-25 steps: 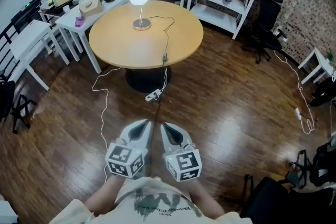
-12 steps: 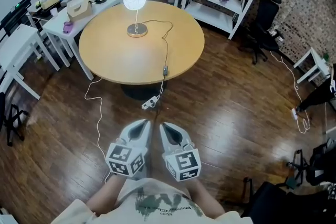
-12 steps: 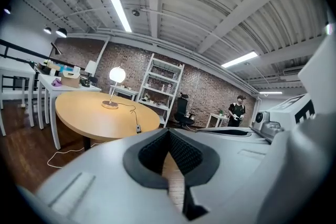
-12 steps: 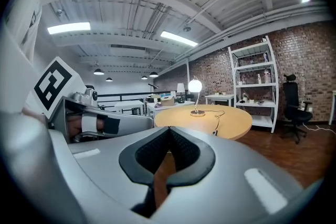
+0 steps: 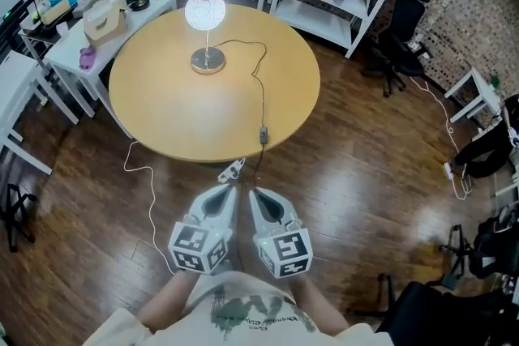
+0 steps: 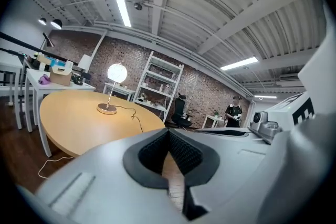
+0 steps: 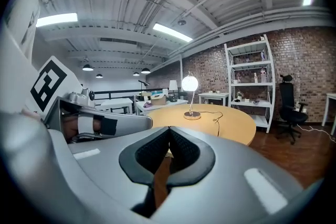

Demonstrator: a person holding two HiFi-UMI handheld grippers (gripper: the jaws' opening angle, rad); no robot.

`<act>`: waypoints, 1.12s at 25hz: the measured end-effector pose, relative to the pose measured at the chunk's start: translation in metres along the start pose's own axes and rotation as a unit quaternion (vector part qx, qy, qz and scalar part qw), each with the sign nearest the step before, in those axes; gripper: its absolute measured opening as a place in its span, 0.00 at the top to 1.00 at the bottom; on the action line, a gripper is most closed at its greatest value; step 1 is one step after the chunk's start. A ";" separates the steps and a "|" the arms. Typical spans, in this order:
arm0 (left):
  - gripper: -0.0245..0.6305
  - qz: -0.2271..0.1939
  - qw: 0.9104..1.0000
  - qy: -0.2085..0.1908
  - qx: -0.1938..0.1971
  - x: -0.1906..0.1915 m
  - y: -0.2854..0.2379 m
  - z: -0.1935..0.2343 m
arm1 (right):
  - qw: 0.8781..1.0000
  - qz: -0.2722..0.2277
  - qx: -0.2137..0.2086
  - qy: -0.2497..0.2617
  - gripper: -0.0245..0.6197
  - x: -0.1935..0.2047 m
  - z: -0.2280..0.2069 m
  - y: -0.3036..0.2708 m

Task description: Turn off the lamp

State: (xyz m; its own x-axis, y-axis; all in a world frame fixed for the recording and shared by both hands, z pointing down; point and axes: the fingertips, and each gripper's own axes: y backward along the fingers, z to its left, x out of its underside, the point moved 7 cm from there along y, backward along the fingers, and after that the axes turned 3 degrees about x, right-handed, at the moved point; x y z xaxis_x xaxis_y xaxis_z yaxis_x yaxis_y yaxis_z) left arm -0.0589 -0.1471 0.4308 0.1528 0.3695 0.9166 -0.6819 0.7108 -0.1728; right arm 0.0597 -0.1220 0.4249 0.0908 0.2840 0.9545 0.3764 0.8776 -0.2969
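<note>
Lamp (image 5: 204, 12) is glowing in the upper left of the head view, standing on its round base toward the far side of the round wooden tabletop (image 5: 162, 113). Its cord (image 5: 258, 85) is trailing from the base across the wood toward the near edge, where a small dark block (image 5: 263, 134) is sitting on the line. That block is probably the inline switch. Below it the cord is dropping to a white power strip (image 5: 231, 170) on the floor.

The left gripper (image 5: 224, 194) and right gripper (image 5: 255, 195) are hovering side by side at the bottom centre, well apart from the tabletop. Each one's jaws are pressed together with nothing between them.

The step in hand looks like the approach. Doing it well likely means heading for the dark block at the near edge, since the lamp itself is standing much farther off. One closed jaw tip could serve as a pressing finger, coming down squarely on the block so that it is not skidding along the wood. The other gripper could be pinning the cord just beside it. Stepping clear of the floor cables matters, since a snagged line could drag the lamp over.
</note>
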 end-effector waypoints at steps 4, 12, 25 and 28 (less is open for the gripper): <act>0.96 0.003 1.000 0.000 0.007 -0.012 -0.013 0.028 | 1.000 0.001 0.008 -0.002 0.96 -0.010 -0.001 -0.032; 0.96 0.010 1.000 -0.010 0.002 -0.022 -0.036 0.064 | 1.000 0.005 0.021 -0.007 0.96 -0.013 -0.008 -0.068; 0.96 0.015 1.000 -0.022 -0.013 -0.003 -0.111 0.081 | 0.999 0.021 0.028 0.005 0.96 0.016 -0.087 -0.127; 0.96 0.032 0.999 -0.015 -0.021 0.007 -0.130 0.085 | 0.999 0.033 0.024 0.006 0.96 0.022 -0.106 -0.143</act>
State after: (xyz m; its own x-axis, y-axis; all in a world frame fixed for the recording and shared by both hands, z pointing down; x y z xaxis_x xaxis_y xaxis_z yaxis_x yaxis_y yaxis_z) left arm -0.0296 -0.2879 0.4902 0.0885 0.3973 0.9134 -0.6581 0.7117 -0.2458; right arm 0.1058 -0.2821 0.4912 0.1255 0.3381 0.9327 0.3243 0.8745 -0.3607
